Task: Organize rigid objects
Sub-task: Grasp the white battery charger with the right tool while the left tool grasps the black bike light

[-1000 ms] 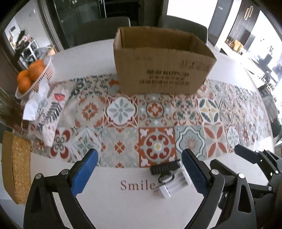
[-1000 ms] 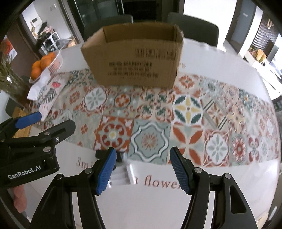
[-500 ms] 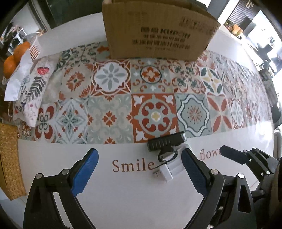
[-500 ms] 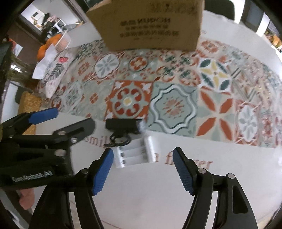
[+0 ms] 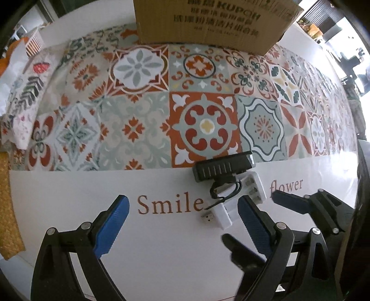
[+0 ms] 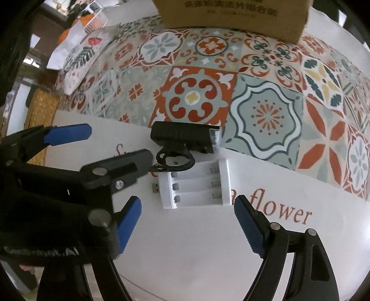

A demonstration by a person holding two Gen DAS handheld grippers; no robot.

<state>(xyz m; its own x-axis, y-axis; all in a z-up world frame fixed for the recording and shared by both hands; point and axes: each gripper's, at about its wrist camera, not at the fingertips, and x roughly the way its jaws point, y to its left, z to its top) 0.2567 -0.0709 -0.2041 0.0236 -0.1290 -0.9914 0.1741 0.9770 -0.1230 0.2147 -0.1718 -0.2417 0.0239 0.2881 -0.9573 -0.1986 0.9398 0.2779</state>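
A white battery charger (image 6: 196,184) with a USB plug lies on the white table edge, and a black bike light (image 6: 185,136) with a strap loop rests against its far side. Both also show in the left wrist view, the charger (image 5: 233,201) and the light (image 5: 223,169). My right gripper (image 6: 187,220) is open, just short of the charger, its fingers wider than the charger. My left gripper (image 5: 182,220) is open and empty, left of the charger, its right finger beside it. A cardboard box (image 5: 215,20) stands at the back.
A patterned tile runner (image 5: 138,104) covers the table's middle. A folded floral cloth (image 5: 20,101) and a white basket of oranges (image 5: 30,44) sit at far left, and a woven mat (image 5: 7,203) lies at the left edge. The left gripper (image 6: 69,162) crowds the right view's left side.
Both grippers have moved forward and down toward the charger and bike light. The box has slid to the top of both views. Both stay open.
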